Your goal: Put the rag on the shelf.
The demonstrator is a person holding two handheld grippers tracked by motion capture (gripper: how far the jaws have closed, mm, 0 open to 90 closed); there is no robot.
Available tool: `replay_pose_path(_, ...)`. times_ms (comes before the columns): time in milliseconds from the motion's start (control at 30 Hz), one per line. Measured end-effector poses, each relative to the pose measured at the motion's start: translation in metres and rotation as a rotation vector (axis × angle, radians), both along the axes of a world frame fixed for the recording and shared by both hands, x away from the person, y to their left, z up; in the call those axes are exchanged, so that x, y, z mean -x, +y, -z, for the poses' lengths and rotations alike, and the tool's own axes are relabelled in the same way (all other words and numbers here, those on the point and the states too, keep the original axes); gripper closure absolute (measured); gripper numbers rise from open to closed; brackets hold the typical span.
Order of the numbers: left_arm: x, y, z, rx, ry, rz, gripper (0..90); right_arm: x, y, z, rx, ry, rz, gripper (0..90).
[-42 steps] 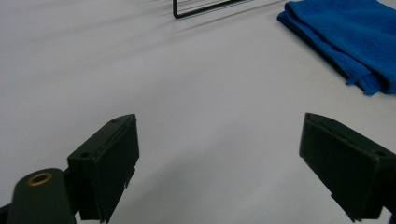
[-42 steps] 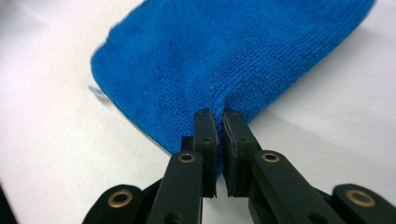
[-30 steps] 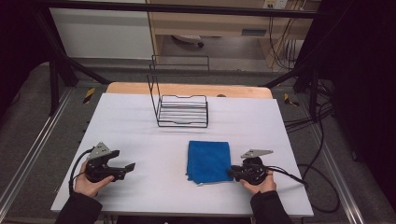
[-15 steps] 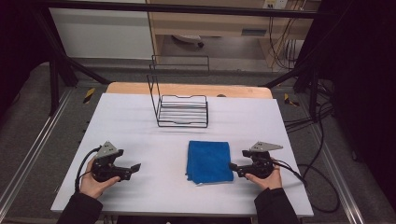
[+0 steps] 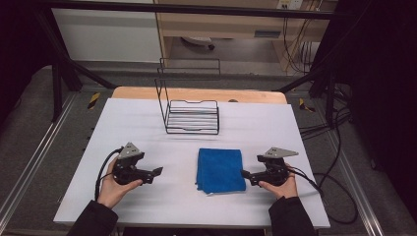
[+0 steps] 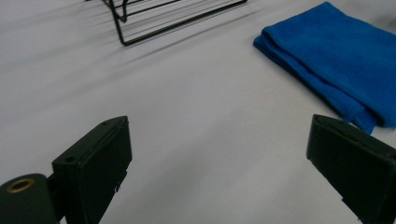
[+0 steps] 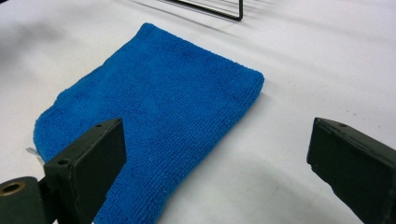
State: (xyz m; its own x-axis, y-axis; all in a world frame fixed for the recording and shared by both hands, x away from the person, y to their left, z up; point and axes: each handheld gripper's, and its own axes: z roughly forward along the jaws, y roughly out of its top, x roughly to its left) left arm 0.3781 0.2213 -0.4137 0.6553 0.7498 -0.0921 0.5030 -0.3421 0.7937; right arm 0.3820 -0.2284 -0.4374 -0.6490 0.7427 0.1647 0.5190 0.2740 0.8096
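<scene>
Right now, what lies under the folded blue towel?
The blue towel lies flat on the white table, folded in layers. Whatever might sit between or beneath its layers is covered.

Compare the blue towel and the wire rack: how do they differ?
The blue towel is soft and lies folded flat; the wire rack is stiff black wire, with a tall frame standing up at one side. The towel sits near the person, between the grippers; the rack stands farther back. Both rest on the white table, untouched.

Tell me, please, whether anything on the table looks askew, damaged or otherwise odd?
Nothing stands out. The folded blue towel lies flat on the white table, and the black wire rack stands upright behind it, undamaged.
</scene>
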Motion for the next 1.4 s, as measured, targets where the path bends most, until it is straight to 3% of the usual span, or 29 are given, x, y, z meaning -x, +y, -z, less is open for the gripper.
replay_pose_path(67, -0.001, -0.003, -0.001, -0.002, -0.002, 0.005, 6.9, 0.001, 0.0, -0.001, -0.004, 0.0, 0.003, 4.8)
replay_pose_path(300, -0.015, -0.04, -0.008, -0.005, 0.0, 0.036, 7.9, 0.003, -0.001, -0.001, -0.003, -0.006, 0.011, 3.8)
replay_pose_path(667, -0.037, -0.083, -0.01, -0.006, 0.01, 0.033, 9.5, 0.006, -0.001, 0.0, 0.008, -0.001, 0.011, 3.5)
replay_pose_path(833, -0.045, -0.095, -0.008, -0.014, 0.015, 0.025, 10.7, 0.006, -0.001, -0.001, 0.003, -0.005, 0.015, 3.4)
replay_pose_path(1100, -0.061, -0.114, -0.001, 0.002, 0.042, -0.024, 21.0, 0.006, -0.001, 0.0, 0.005, 0.003, 0.016, 3.5)
replay_pose_path(1300, -0.071, -0.125, 0.006, -0.017, 0.063, -0.05, 29.0, 0.005, 0.0, 0.0, 0.005, 0.01, 0.019, 3.7)
replay_pose_path(1400, -0.074, -0.132, 0.012, -0.033, 0.073, -0.044, 37.7, 0.005, 0.0, 0.001, 0.011, 0.012, 0.013, 3.9)
